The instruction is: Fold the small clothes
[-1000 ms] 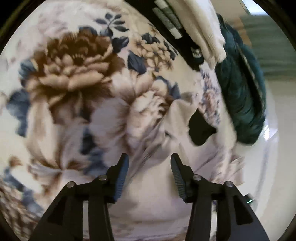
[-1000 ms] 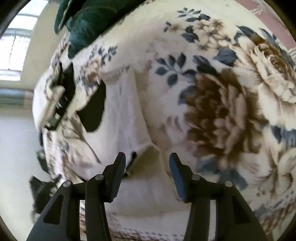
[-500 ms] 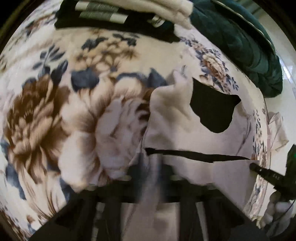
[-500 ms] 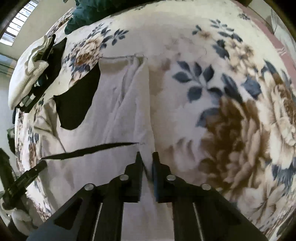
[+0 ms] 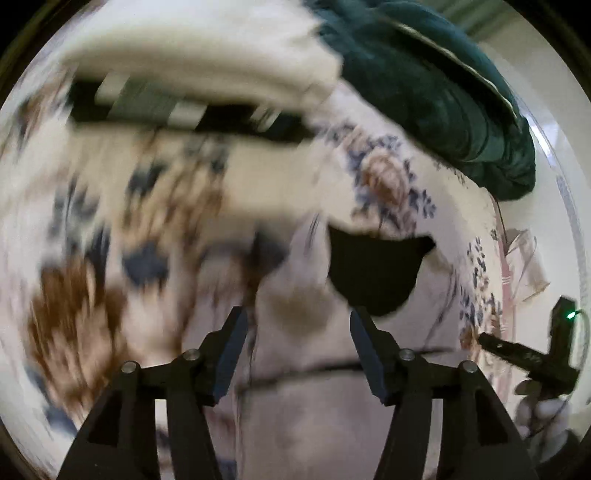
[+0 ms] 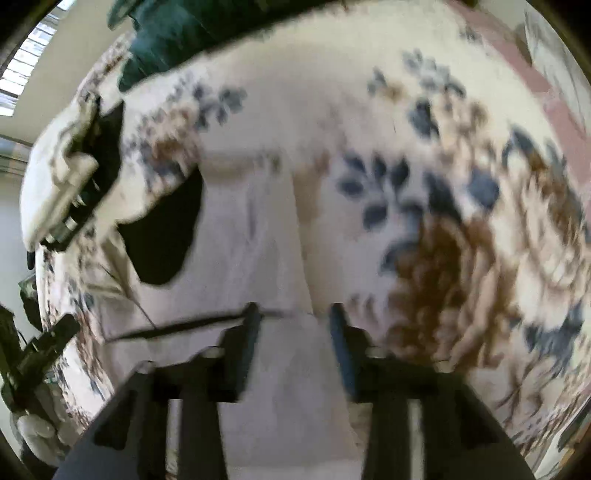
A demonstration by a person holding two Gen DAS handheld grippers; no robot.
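Both views blurred. Left gripper [image 5: 295, 332] open, jaws spread over pale garment [image 5: 314, 406] on floral bedspread [image 5: 110, 221]. Right gripper [image 6: 293, 328] also open above same garment [image 6: 258, 258].

Pale garments with a black patch [image 5: 317, 398] [image 6: 258, 258]: one is seen
Folded stacks [image 5: 192, 74] [image 6: 62, 184]: one
Green pillows [image 5: 436, 88] [image 6: 177, 29]: one
Flowered bedcovers [image 5: 110, 221] [image 6: 424, 184]: one
Grippers: two are counted, left [image 5: 295, 332] and right [image 6: 293, 325]

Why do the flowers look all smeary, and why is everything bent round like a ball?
Left wrist view: the camera is moving, so the flowered blanket smears, while the left gripper, riding with the camera, stays sharp. Right wrist view: the same smear, and the right gripper is blurred too. Both views: the fisheye lens bends the flat bed into a ball, with black corners.
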